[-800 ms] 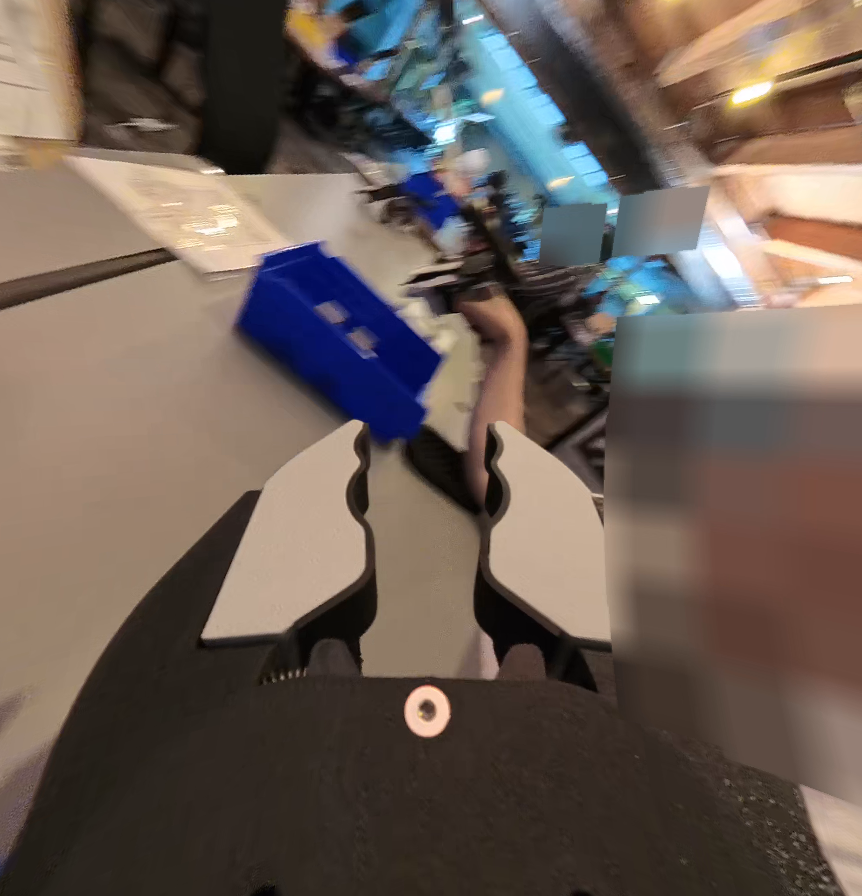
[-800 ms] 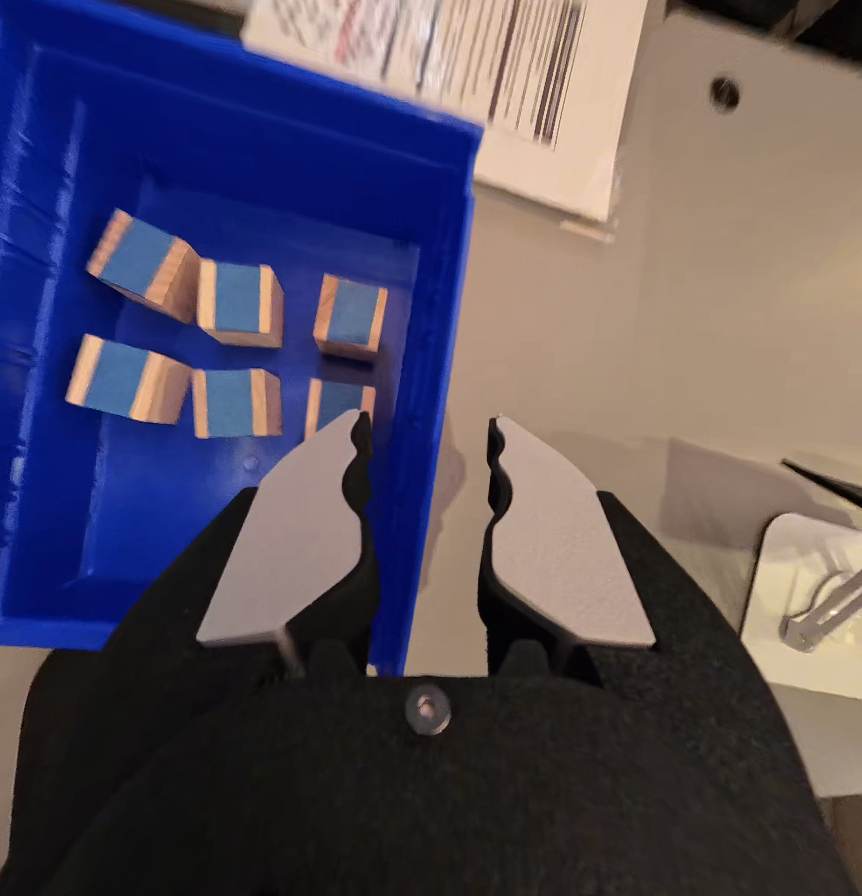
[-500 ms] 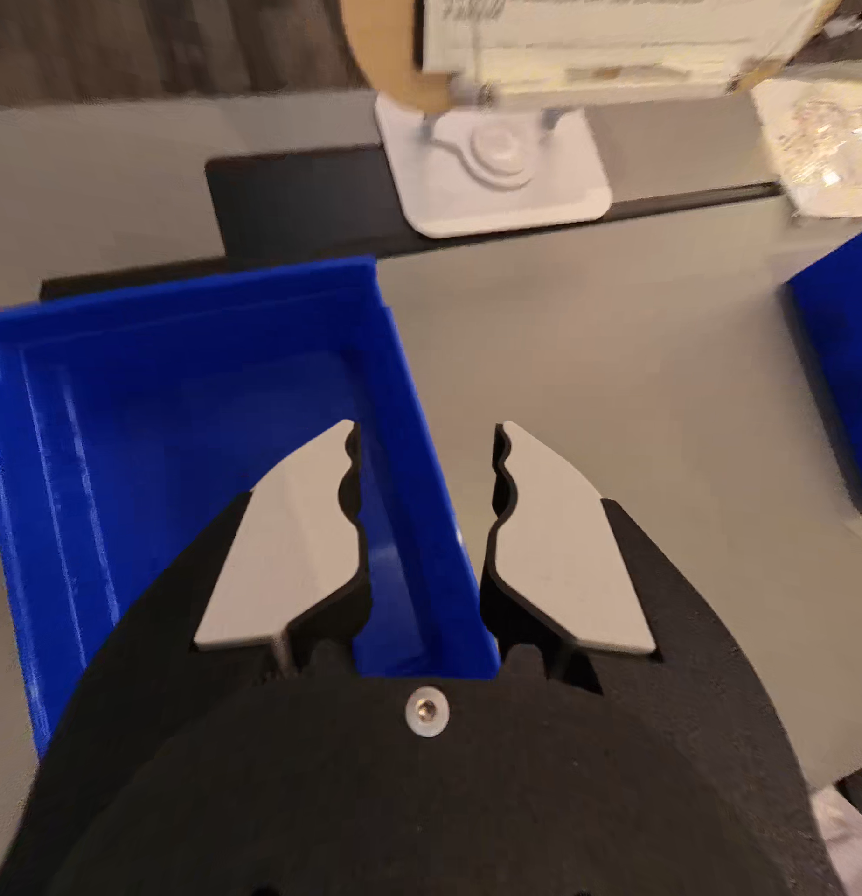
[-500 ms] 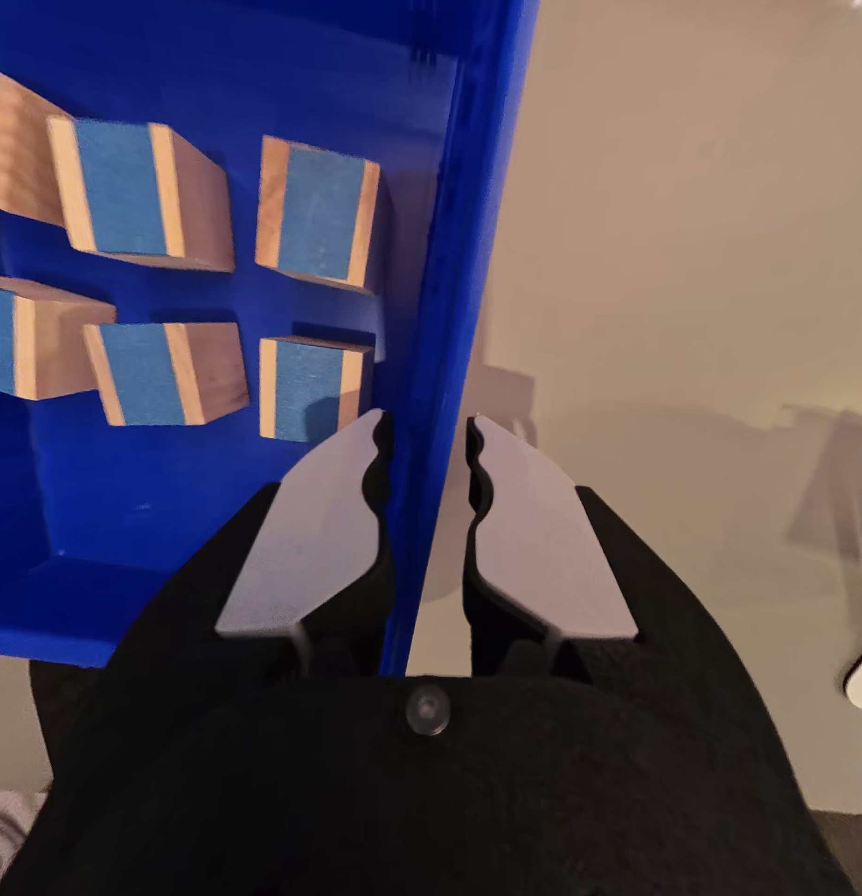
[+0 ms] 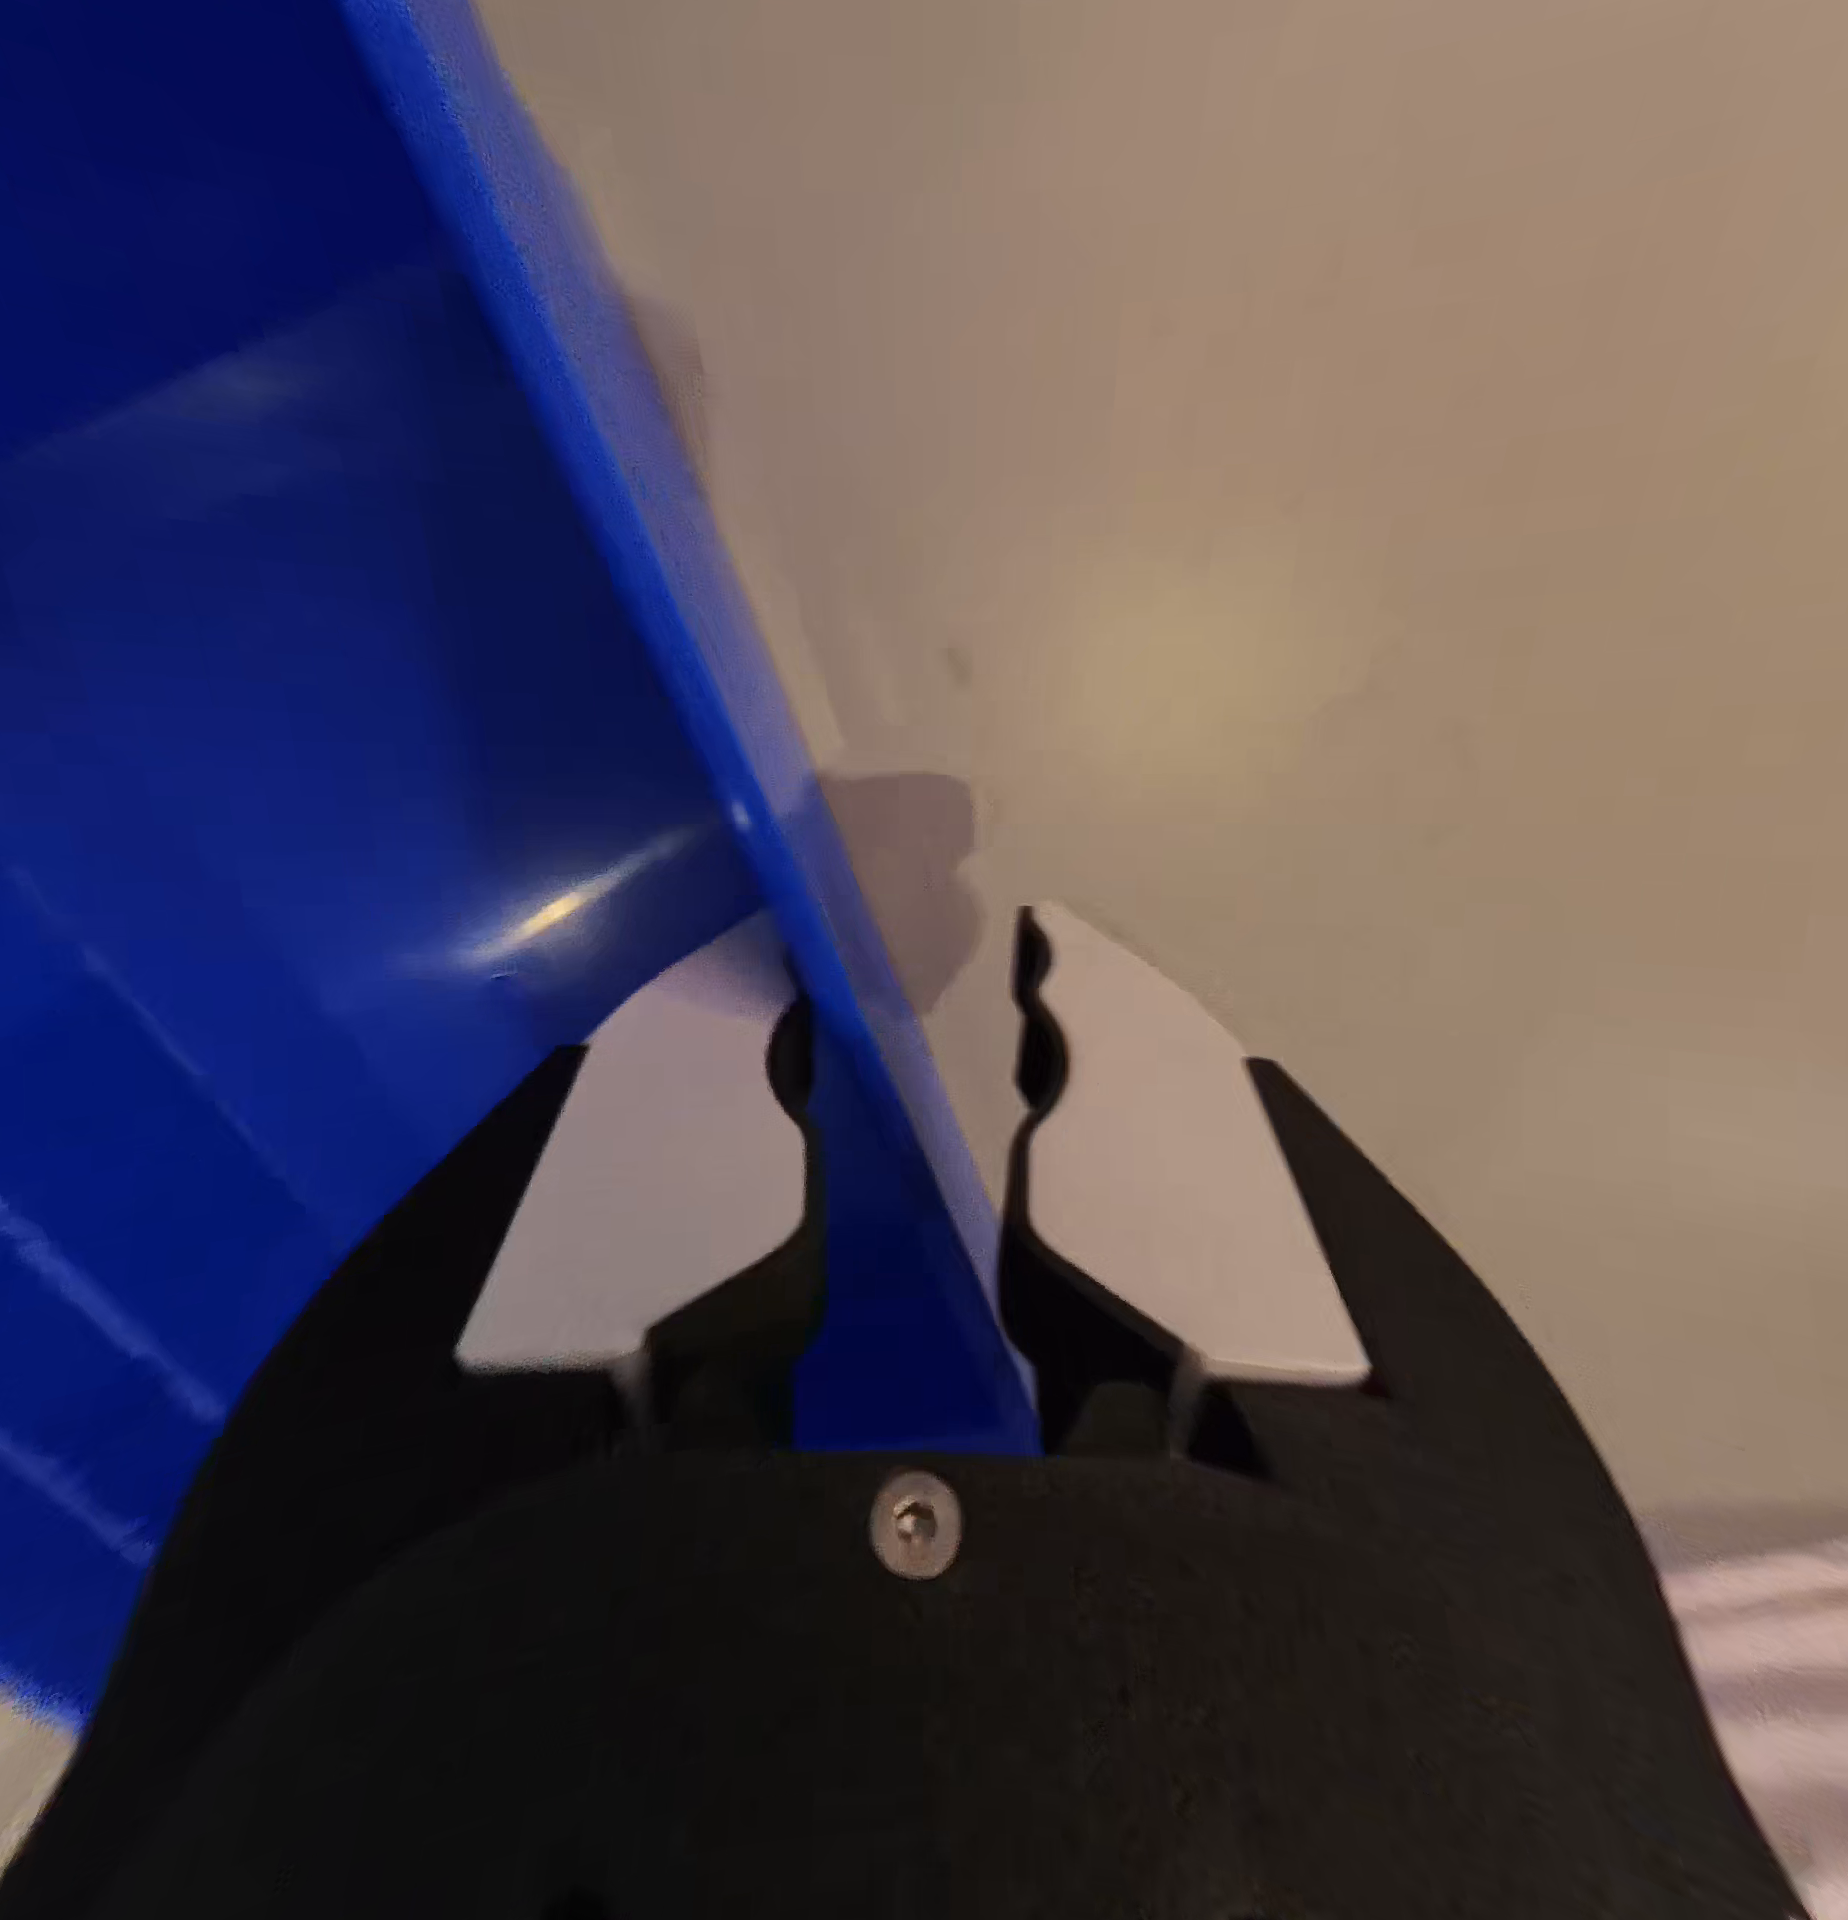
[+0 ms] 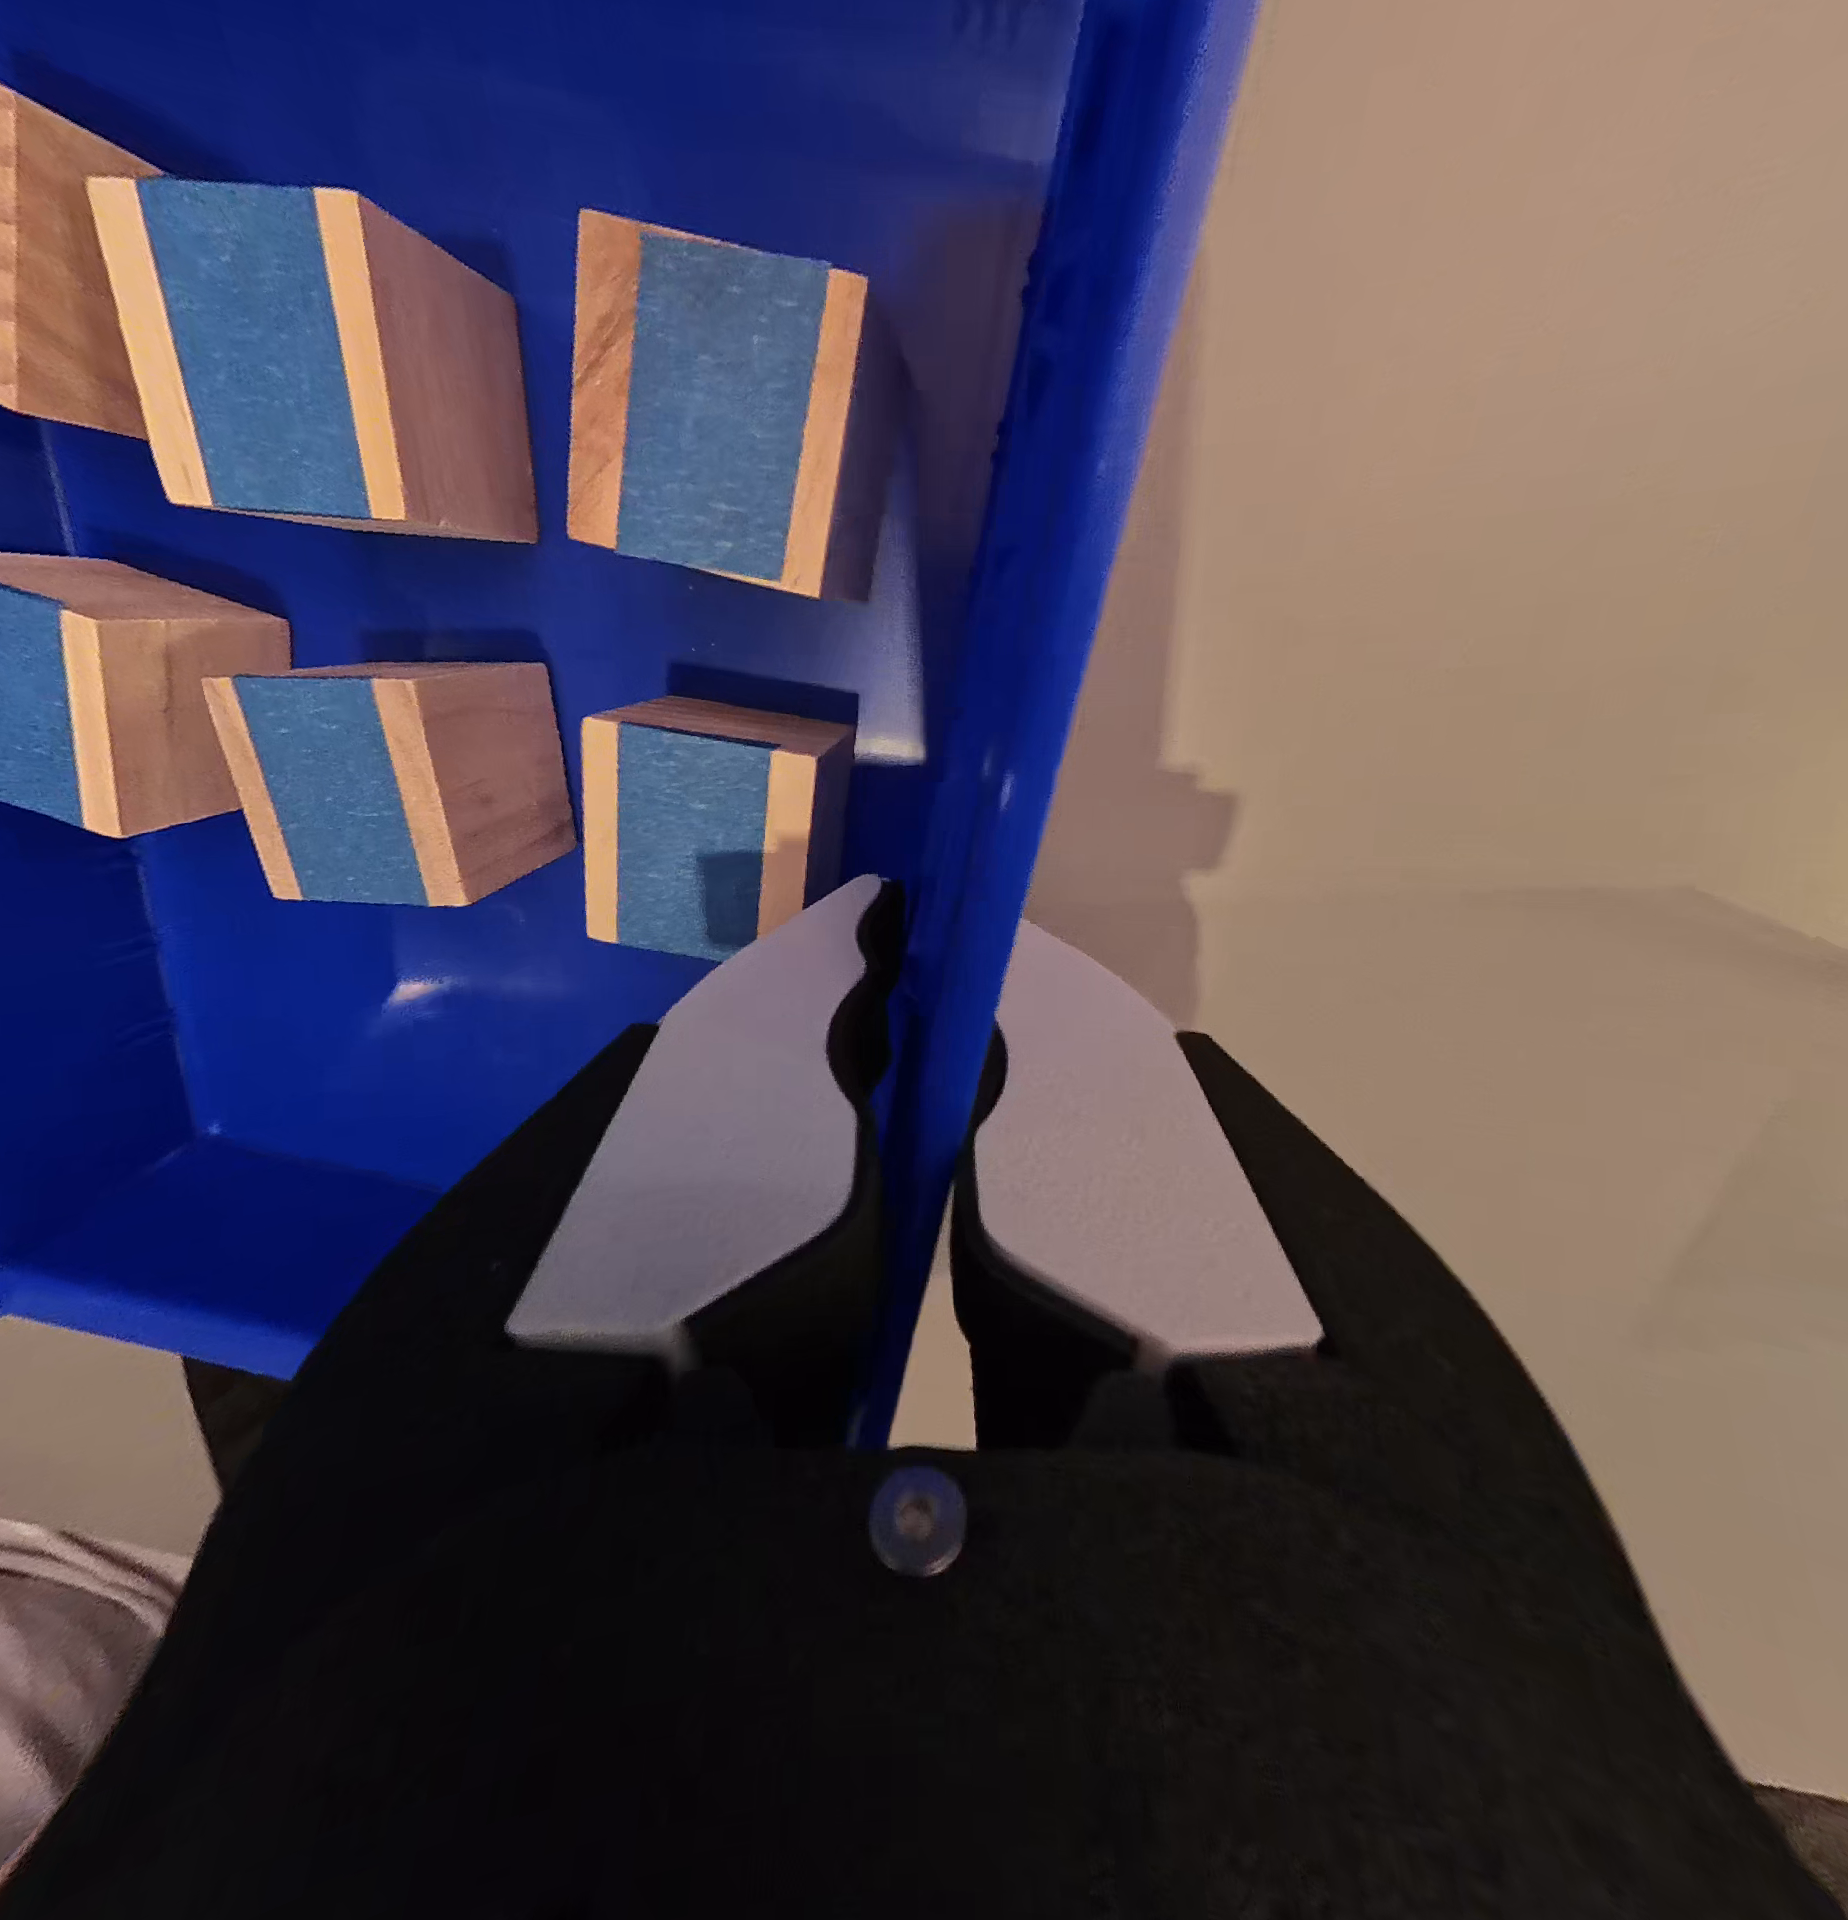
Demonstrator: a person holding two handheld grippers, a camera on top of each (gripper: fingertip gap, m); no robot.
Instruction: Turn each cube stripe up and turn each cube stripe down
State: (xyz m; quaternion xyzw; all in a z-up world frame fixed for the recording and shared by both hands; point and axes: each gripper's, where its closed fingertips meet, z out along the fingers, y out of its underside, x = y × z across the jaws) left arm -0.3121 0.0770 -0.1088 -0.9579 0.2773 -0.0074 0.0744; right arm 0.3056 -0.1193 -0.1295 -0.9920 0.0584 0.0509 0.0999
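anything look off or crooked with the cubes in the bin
Mostly tidy: the wooden cubes sit stripe up in two rows in the blue bin. Only oddity: they are not square to each other, the middle ones twisted against the right-hand pair. Nothing spilled or damaged. The right gripper pinches the bin's wall.

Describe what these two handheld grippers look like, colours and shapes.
Both look alike: the left tongs and right tongs each have two flat pale grey fingers with wavy black inner edges, set in a broad matte black body with one silver screw at centre. No cables show.
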